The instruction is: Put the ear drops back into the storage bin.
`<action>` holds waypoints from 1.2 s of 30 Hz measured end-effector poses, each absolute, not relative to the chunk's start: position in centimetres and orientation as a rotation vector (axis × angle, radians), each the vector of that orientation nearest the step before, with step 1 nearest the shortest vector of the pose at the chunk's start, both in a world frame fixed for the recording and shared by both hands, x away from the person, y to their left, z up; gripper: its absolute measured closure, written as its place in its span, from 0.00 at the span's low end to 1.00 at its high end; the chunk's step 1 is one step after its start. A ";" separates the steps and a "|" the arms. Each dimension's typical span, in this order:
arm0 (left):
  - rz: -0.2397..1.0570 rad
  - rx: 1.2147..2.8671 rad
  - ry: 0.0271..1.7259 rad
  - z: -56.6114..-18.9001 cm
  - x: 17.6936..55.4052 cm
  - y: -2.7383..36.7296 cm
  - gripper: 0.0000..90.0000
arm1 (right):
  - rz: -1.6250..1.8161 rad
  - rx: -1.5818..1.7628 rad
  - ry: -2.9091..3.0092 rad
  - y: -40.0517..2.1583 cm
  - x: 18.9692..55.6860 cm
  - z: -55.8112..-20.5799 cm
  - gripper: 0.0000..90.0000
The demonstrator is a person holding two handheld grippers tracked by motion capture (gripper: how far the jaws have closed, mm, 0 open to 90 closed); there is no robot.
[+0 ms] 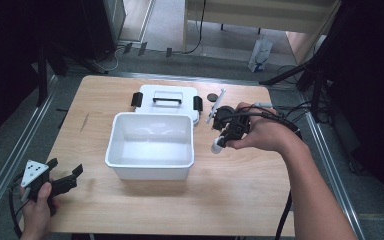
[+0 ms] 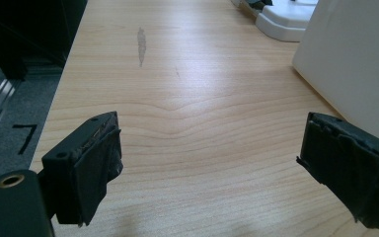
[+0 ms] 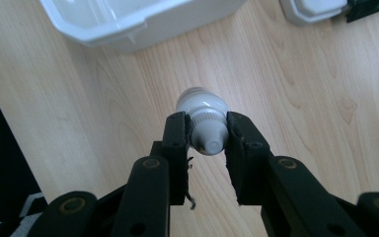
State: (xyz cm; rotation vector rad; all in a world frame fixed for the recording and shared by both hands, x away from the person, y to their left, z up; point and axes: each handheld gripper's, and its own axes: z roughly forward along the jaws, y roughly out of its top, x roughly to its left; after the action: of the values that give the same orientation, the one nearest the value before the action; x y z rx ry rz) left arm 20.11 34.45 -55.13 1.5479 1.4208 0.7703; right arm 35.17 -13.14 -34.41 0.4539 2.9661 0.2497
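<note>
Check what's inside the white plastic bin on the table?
The white rectangular plastic bin looks empty: bare white floor and inner walls in the high view. Its near wall hides a strip of floor. The small white bottle is outside it, gripped in the right claw.

The left hand [image 1: 36, 202] rests at the near left corner of the surface, wrapped around the left gripper [image 1: 66, 170], whose jaws stand wide apart and point toward the far right. The right forearm [image 1: 310, 185] reaches in from the near right, its wrist bent inward. The right hand [image 1: 262, 132] holds the right gripper [image 3: 207, 136] above the surface, jaws angled down to the left and closed on something small.
</note>
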 end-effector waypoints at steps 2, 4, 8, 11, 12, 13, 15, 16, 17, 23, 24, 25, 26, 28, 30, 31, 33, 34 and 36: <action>0.770 1.548 1.420 -55.1 20.1 34.4 0.11 | 0.255 0.454 2.967 -13.0 35.2 -34.0 0.80; 0.770 1.548 1.421 -55.1 20.1 34.4 0.11 | 0.262 0.441 2.964 -12.6 35.1 -33.2 0.80; 0.770 1.552 1.420 -55.1 20.1 34.4 0.11 | 0.270 0.420 2.957 -11.6 35.0 -32.0 0.80; 0.771 1.550 1.421 -55.1 20.1 34.4 0.11 | 0.277 0.396 2.955 -10.8 34.9 -31.4 0.80; 0.771 1.550 1.421 -55.1 20.1 34.4 0.11 | 0.275 0.384 2.955 -10.5 34.8 -31.2 0.80; 0.771 1.550 1.421 -55.1 20.1 34.4 0.11 | 0.280 0.379 2.957 -10.2 34.8 -31.1 0.80; 0.771 1.550 1.421 -55.1 20.1 34.4 0.11 | 0.290 0.360 2.964 -9.6 34.8 -30.8 0.80; 0.771 1.551 1.420 -55.1 20.1 34.4 0.11 | 0.297 0.348 2.970 -9.2 34.8 -30.7 0.80; 0.770 1.551 1.420 -55.1 20.1 34.4 0.11 | 0.297 0.344 2.969 -9.0 34.7 -30.6 0.80; 0.770 1.554 1.416 -55.1 20.1 34.5 0.11 | 0.305 0.306 2.974 -7.2 34.6 -29.8 0.80; 0.770 1.556 1.417 -55.1 20.1 34.5 0.11 | 0.306 0.301 2.974 -6.9 34.6 -29.7 0.80; 0.770 1.555 1.414 -55.1 20.1 34.5 0.11 | 0.305 0.292 2.971 -6.7 34.6 -29.6 0.80; 0.769 1.555 1.415 -55.1 20.1 34.4 0.11 | 0.300 0.291 2.973 -6.3 34.5 -29.4 0.80; 0.769 1.556 1.415 -55.1 20.1 34.4 0.11 | 0.306 0.274 2.974 -5.9 34.4 -29.4 0.80; 0.771 1.558 1.415 -55.1 20.1 34.4 0.11 | 0.309 0.256 2.973 -5.3 34.4 -29.3 0.80; 0.771 1.559 1.413 -55.1 20.1 34.4 0.11 | 0.307 0.257 2.976 -5.1 34.3 -29.3 0.80; 0.771 1.558 1.413 -55.1 20.1 34.4 0.11 | 0.313 0.239 2.979 -4.6 34.3 -29.3 0.80; 0.771 1.554 1.414 -55.1 20.1 34.4 0.11 | 0.310 0.234 2.982 -4.4 34.3 -29.4 0.80; 0.771 1.554 1.413 -55.1 20.1 34.4 0.11 | 0.309 0.225 2.984 -4.0 34.3 -29.6 0.80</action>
State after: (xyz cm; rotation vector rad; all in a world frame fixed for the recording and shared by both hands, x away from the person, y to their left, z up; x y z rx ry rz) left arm 20.09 34.42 -55.12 1.5543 1.4135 0.7713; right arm 34.27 -3.98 -29.63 0.2247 2.9842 0.3089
